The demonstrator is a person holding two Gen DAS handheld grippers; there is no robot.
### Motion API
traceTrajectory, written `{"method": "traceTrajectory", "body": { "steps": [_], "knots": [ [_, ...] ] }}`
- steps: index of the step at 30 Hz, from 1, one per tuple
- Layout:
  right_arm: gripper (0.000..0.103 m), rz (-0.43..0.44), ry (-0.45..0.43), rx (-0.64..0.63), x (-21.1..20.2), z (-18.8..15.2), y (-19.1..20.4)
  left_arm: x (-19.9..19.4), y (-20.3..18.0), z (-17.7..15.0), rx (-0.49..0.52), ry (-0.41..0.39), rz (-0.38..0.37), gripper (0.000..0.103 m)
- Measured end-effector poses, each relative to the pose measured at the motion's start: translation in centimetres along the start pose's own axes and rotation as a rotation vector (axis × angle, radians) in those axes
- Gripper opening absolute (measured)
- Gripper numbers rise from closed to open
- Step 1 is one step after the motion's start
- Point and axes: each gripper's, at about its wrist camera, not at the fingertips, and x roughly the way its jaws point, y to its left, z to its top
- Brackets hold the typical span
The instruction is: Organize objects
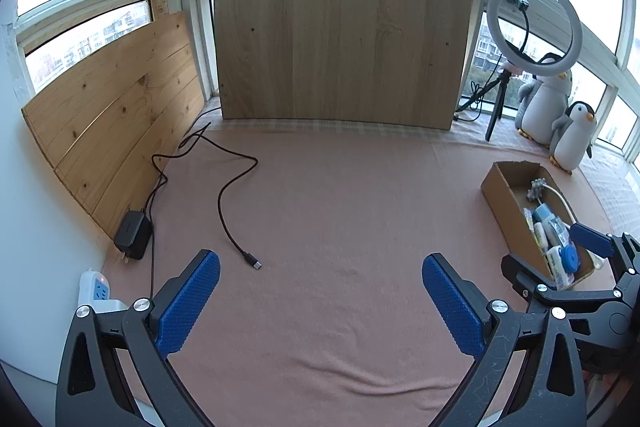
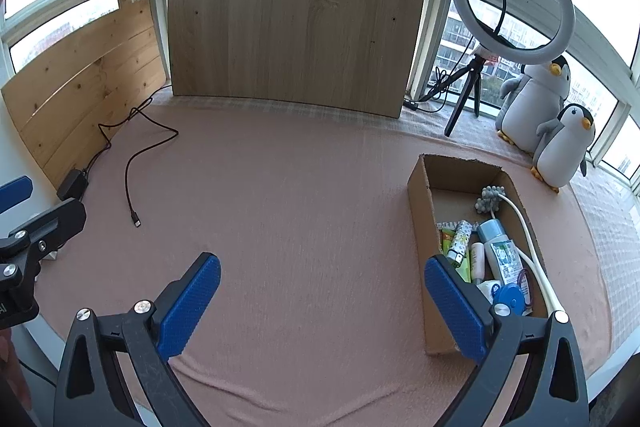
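A cardboard box (image 2: 420, 211) sits on the pink cloth at the right and holds several small items: a pale blue bottle (image 2: 494, 237), a lighter (image 2: 460, 243), a blue round lid (image 2: 509, 298) and a grey massager with a white handle (image 2: 520, 223). In the left wrist view the same box (image 1: 505, 201) lies at the right. My right gripper (image 2: 322, 301) is open and empty just left of the box. My left gripper (image 1: 320, 301) is open and empty over bare cloth. The right gripper (image 1: 560, 259) also shows in the left wrist view, beside the box.
A black charging cable (image 1: 230, 201) with its charger (image 1: 132, 233) lies at the left by a white power strip (image 1: 96, 293). Wooden boards (image 1: 340, 31) stand along the back and left. A ring light on a tripod (image 1: 534, 27) and two plush penguins (image 1: 570, 135) stand at the back right.
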Motion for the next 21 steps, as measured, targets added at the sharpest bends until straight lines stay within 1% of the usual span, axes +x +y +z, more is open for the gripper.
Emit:
{"method": "traceTrajectory", "body": {
  "steps": [21],
  "knots": [
    [0.101,0.015,0.010,0.018,0.09,-0.92,0.04,-0.25,-0.45,-0.93,0.024,0.018,0.011,0.103]
  ]
}}
